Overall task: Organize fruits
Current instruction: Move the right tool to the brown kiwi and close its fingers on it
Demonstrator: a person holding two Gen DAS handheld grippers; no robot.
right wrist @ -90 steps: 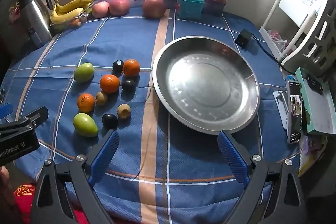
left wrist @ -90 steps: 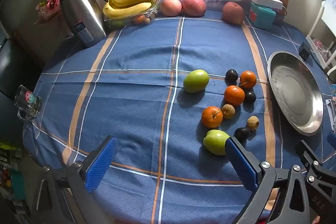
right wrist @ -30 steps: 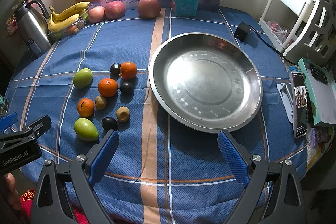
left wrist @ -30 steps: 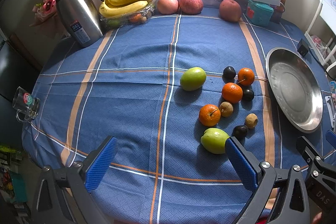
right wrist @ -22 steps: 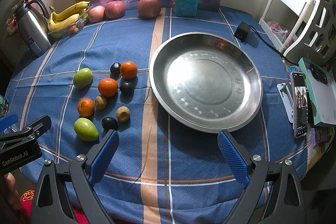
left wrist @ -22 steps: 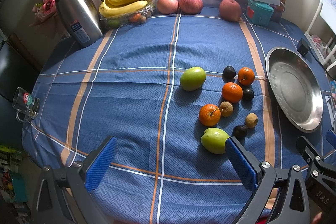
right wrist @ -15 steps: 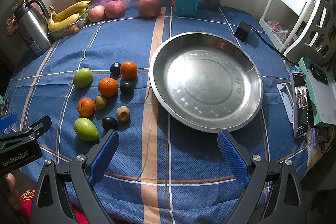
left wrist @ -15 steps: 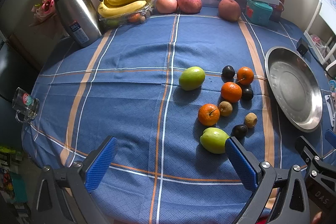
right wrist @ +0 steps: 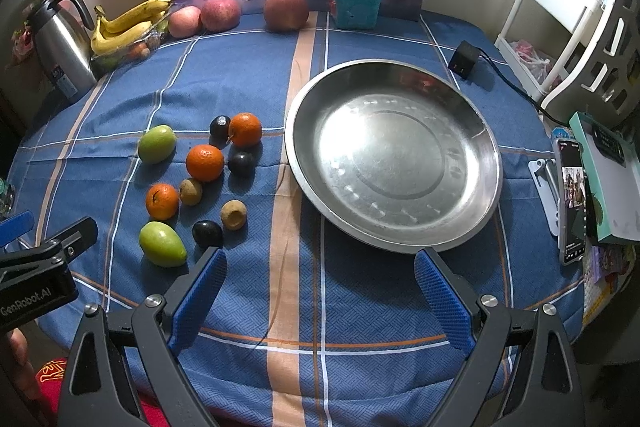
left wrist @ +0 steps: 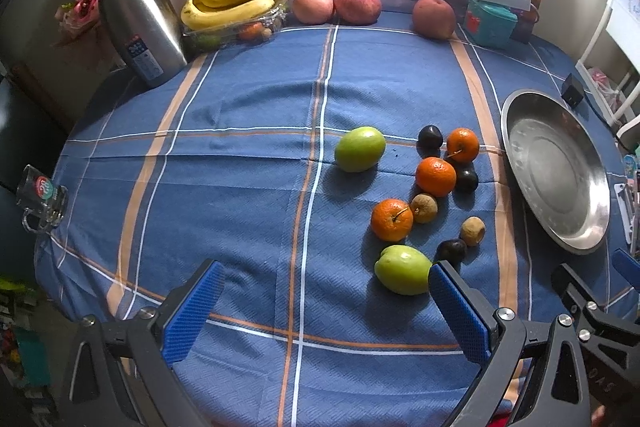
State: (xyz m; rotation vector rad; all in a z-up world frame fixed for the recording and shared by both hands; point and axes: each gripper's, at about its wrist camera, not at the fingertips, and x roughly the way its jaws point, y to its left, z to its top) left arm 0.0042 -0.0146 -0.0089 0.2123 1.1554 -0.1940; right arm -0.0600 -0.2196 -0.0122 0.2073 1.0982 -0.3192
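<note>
Left claw [left wrist: 322, 307] and right claw [right wrist: 320, 289] both gape apart, barely shifted this last second; fruit [right wrist: 205, 163] untouched mid-bench, pan [right wrist: 394, 157] bare, so I've organized nothing yet.

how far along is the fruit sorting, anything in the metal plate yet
Nothing looks done: the metal plate holds no fruit. Nothing is in hand either; the left gripper and right gripper both hover open above the tablecloth. All of it is left: two green fruits, three oranges, three dark plums and two small brown fruits lie loose beside the plate.
</note>
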